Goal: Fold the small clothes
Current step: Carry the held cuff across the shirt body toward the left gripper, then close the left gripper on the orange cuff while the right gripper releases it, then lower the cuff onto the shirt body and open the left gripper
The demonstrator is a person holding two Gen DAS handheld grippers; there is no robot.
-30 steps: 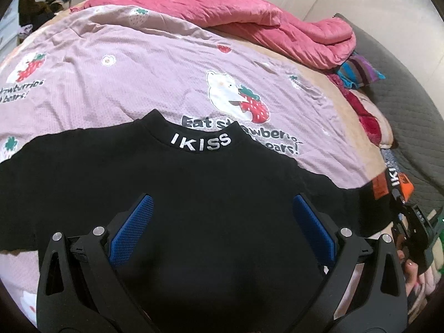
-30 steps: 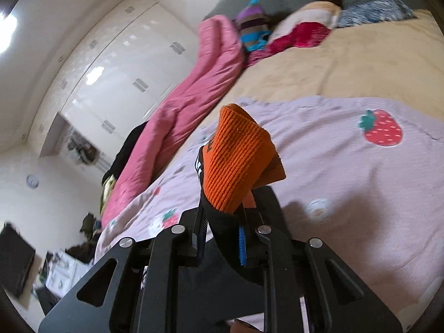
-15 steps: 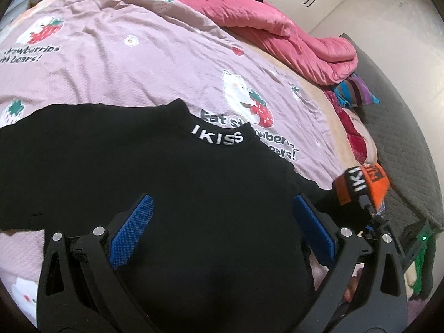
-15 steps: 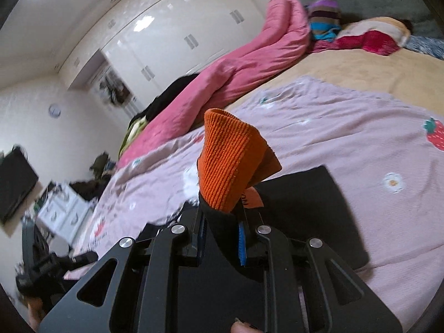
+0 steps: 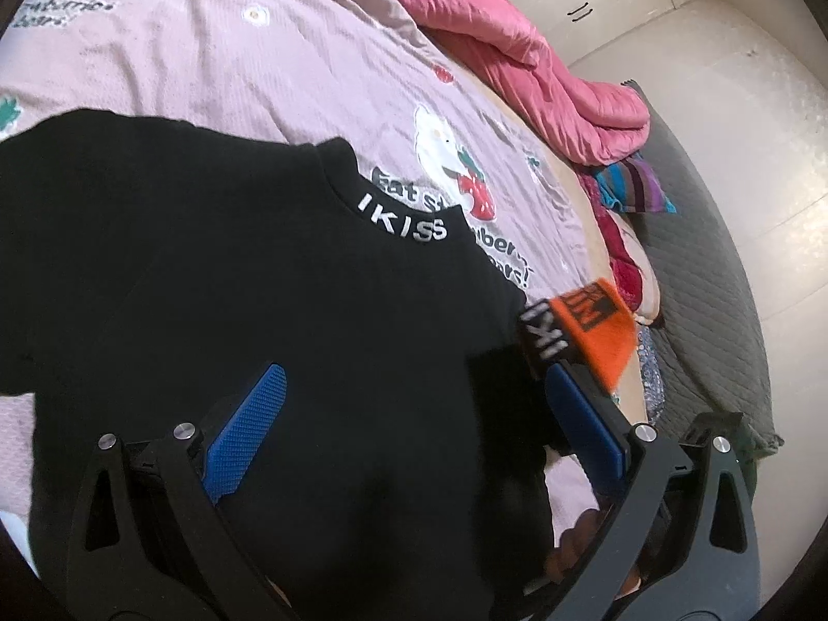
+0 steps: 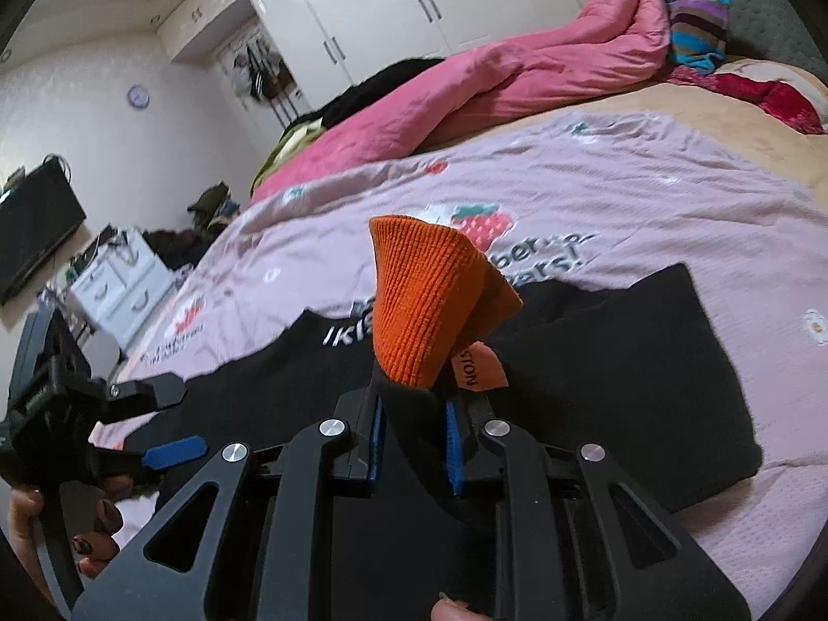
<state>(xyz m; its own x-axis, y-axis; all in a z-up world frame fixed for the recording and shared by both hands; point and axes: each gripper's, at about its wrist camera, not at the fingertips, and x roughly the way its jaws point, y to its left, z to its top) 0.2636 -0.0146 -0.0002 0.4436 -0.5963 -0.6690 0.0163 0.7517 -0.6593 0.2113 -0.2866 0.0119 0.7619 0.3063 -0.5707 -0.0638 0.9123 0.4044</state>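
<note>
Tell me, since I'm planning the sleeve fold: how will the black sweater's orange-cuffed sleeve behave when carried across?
Probably floppy: the sleeve hangs limp behind the right gripper, which pinches it just below the orange cuff. The ribbed cuff stands up past the fingers, so it seems thicker. The knit black sweater likely grips the pink sheet rather than sliding.

I read "IKISS" in white on the black sweater's collar (image 5: 402, 222). The orange cuff (image 5: 590, 331) carries white letters "IK" on its black band and a black print I cannot make out. An orange tag (image 6: 478, 368) shows "STON". The pink bedspread (image 5: 217, 52) reads "Eat st…", "…ber…", "…ars!" beside a strawberry print.
</note>
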